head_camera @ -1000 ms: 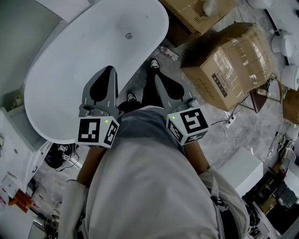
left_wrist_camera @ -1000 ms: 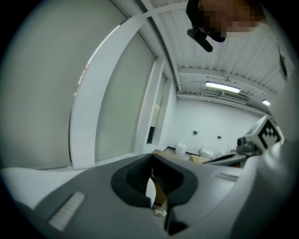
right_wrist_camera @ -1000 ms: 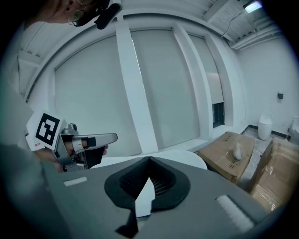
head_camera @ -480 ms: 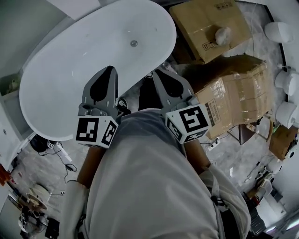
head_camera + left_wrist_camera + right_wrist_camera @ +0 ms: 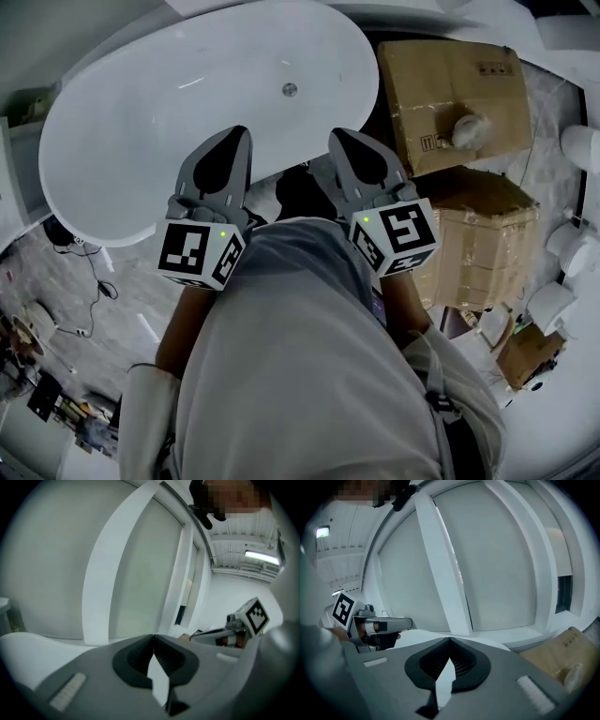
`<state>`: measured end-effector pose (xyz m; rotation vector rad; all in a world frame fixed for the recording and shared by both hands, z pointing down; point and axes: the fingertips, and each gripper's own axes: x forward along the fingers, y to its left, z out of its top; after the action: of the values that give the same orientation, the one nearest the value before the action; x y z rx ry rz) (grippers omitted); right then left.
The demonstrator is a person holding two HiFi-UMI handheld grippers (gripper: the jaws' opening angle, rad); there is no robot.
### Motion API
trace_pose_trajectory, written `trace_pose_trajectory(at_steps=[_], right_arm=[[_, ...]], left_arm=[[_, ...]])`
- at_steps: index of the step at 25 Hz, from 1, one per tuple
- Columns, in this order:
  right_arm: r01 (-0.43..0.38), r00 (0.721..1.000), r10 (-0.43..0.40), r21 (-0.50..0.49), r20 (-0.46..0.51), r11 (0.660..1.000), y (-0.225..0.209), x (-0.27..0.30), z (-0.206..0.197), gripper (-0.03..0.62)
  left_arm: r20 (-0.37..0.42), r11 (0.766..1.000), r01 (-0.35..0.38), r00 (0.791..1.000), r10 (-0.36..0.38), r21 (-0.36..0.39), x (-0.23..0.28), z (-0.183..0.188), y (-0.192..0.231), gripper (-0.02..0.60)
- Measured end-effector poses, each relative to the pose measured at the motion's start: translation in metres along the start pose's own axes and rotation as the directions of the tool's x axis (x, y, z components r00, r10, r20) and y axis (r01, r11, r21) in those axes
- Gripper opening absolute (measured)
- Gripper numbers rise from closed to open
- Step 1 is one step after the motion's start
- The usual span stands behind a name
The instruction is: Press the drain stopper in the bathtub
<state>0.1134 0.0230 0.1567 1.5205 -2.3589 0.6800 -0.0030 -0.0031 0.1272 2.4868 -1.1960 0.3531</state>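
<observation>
In the head view a white oval bathtub [image 5: 122, 141] fills the top, and its small round metal drain stopper [image 5: 290, 89] sits in the tub floor toward the right end. My left gripper [image 5: 236, 132] is shut with nothing in it, its tip over the tub's near rim. My right gripper [image 5: 339, 135] is also shut and holds nothing; it points at the near rim below the stopper. Both stay well short of the stopper. The left gripper view shows shut jaws [image 5: 153, 635] above the tub's rim [image 5: 28, 644]; the right gripper view shows shut jaws [image 5: 450, 639] facing a wall.
Two cardboard boxes [image 5: 450, 84] [image 5: 478, 244] stand right of the tub, a whitish round object [image 5: 466, 128] on the upper one. Cables [image 5: 89, 272] and small items lie on the floor at left. White fixtures [image 5: 581, 145] line the right edge. My torso fills the lower frame.
The view has swung, so the tub and the stopper now sit nearer the middle and the boxes have slid right. Both grippers stay shut and now reach the tub's near rim.
</observation>
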Motion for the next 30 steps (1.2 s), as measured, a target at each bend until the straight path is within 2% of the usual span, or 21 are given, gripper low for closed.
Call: trace_pose_trajectory(at_steps=[3, 7, 11, 14, 18, 20, 24, 27, 30], right_arm=[[-0.042, 0.999, 0.041, -0.035, -0.025, 0.999, -0.02, 0.014, 0.001, -0.002], [-0.072, 0.996, 0.066, -0.086, -0.066, 0.994, -0.032, 0.037, 0.0, -0.002], [-0.113, 0.988, 0.106, -0.06, -0.116, 0.992, -0.032, 0.066, -0.012, -0.002], [-0.106, 0.982, 0.093, -0.071, -0.166, 0.992, -0.04, 0.083, -0.028, -0.002], [-0.11, 0.974, 0.104, -0.02, -0.203, 0.994, -0.045, 0.101, -0.049, -0.002], [-0.115, 0.971, 0.105, -0.036, -0.216, 0.993, -0.051, 0.107, -0.054, -0.002], [-0.127, 0.962, 0.102, -0.086, -0.253, 0.988, -0.06, 0.123, -0.064, -0.003], [-0.158, 0.954, 0.119, -0.124, -0.276, 0.98, -0.063, 0.134, -0.071, -0.003], [-0.214, 0.937, 0.169, -0.121, -0.307, 0.969, -0.06, 0.144, -0.078, -0.002]], left_arm=[[0.005, 1.0, -0.016, 1.0, 0.016, 0.005, 0.011, -0.002, -0.006, 0.0], [-0.028, 0.998, -0.052, 0.998, 0.053, 0.021, 0.022, -0.019, 0.0, 0.0], [-0.036, 0.995, -0.102, 0.994, 0.102, 0.023, 0.031, -0.026, 0.018, 0.0], [-0.037, 0.991, -0.131, 0.991, 0.13, -0.019, 0.041, -0.038, 0.03, 0.0], [-0.068, 0.989, -0.142, 0.988, 0.139, -0.043, 0.05, -0.058, 0.045, 0.0], [-0.075, 0.987, -0.143, 0.988, 0.138, -0.067, 0.055, -0.066, 0.051, 0.0], [-0.067, 0.977, -0.141, 0.989, 0.131, -0.163, 0.065, -0.07, 0.061, 0.0], [-0.064, 0.976, -0.149, 0.988, 0.14, -0.158, 0.072, -0.071, 0.066, 0.0], [-0.074, 0.976, -0.138, 0.989, 0.127, -0.169, 0.079, -0.08, 0.07, 0.0]])
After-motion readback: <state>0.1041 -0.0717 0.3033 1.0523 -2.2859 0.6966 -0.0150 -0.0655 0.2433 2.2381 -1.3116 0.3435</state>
